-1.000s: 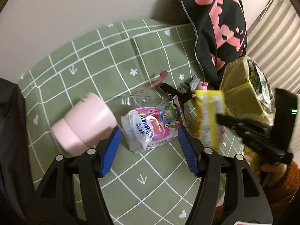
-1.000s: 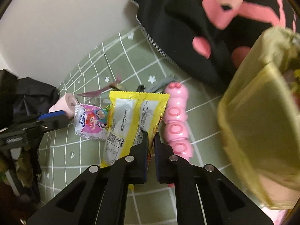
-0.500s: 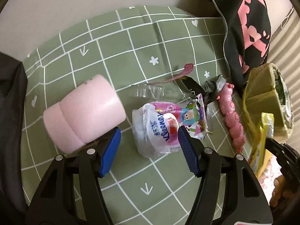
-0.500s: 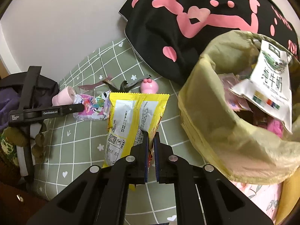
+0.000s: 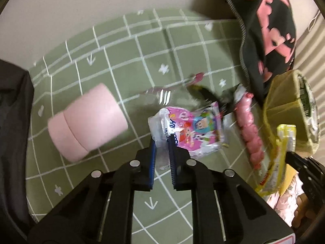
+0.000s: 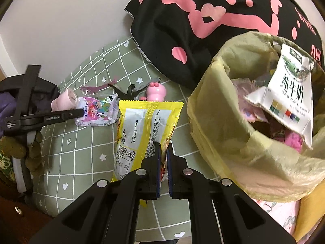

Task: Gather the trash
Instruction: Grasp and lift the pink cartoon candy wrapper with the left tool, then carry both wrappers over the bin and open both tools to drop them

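left gripper point(image 5: 162, 140) just closed on tissue pack point(image 5: 189, 130) corner | right gripper point(image 6: 163, 148) pinching yellow wrapper point(image 6: 142, 130) | both light, crinkly, slippery; grip edges

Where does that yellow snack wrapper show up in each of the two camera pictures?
Left wrist view: the yellow wrapper hangs at the right edge, below the bin bag.
Right wrist view: yellow wrapper at centre, pinched by the right gripper.
Shared landmark: the pink cartoon tissue pack on the green checked cloth.
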The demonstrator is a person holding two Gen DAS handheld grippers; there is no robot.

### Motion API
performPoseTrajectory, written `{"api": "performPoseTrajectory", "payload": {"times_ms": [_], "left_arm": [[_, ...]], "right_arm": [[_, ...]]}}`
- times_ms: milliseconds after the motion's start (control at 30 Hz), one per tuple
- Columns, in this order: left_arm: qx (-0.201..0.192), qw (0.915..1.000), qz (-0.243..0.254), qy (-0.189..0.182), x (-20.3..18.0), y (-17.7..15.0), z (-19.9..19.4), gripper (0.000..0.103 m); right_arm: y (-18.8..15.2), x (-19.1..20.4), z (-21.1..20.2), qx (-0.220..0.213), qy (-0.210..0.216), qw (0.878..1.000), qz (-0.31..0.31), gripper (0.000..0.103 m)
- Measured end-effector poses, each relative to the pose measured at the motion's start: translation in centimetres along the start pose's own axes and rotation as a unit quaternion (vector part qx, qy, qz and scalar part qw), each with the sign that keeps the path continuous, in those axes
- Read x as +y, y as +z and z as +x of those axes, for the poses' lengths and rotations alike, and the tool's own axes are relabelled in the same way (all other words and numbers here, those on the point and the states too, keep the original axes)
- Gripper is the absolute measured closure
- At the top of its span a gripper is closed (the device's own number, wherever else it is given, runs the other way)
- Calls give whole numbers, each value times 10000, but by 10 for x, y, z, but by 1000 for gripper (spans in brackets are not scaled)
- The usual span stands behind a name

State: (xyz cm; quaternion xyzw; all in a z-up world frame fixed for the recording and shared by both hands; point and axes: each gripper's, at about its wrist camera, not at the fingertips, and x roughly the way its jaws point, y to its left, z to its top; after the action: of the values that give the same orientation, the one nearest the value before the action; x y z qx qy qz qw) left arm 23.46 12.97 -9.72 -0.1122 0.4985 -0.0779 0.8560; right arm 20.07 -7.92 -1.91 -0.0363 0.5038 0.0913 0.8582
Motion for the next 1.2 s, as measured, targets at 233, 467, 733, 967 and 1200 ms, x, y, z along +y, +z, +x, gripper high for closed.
{"api": "performPoseTrajectory", "payload": {"times_ms": [233, 467, 733, 967, 1200], "left_arm": [[-533, 9982, 155, -218, -9, 28, -44, 92], [-1200, 9918, 299, -313, -18, 72, -98, 92], [-1959, 9759, 834, -468, -62, 112, -154, 92], [-2134, 9622, 1422, -913, -125, 121, -167, 92], [-1713, 9571, 1797, -1495, -188, 114, -138, 92]], "right_arm": [[20, 4, -15, -283, -61, 9994, -209, 96], [51, 0, -48, -889, -77, 9953, -388, 96], [87, -25, -113, -1810, -421, 9817, -415, 96], [90, -70, -159, -2238, -918, 9702, -118, 96], [71, -118, -174, -2253, -1285, 9652, 346, 96]]}}
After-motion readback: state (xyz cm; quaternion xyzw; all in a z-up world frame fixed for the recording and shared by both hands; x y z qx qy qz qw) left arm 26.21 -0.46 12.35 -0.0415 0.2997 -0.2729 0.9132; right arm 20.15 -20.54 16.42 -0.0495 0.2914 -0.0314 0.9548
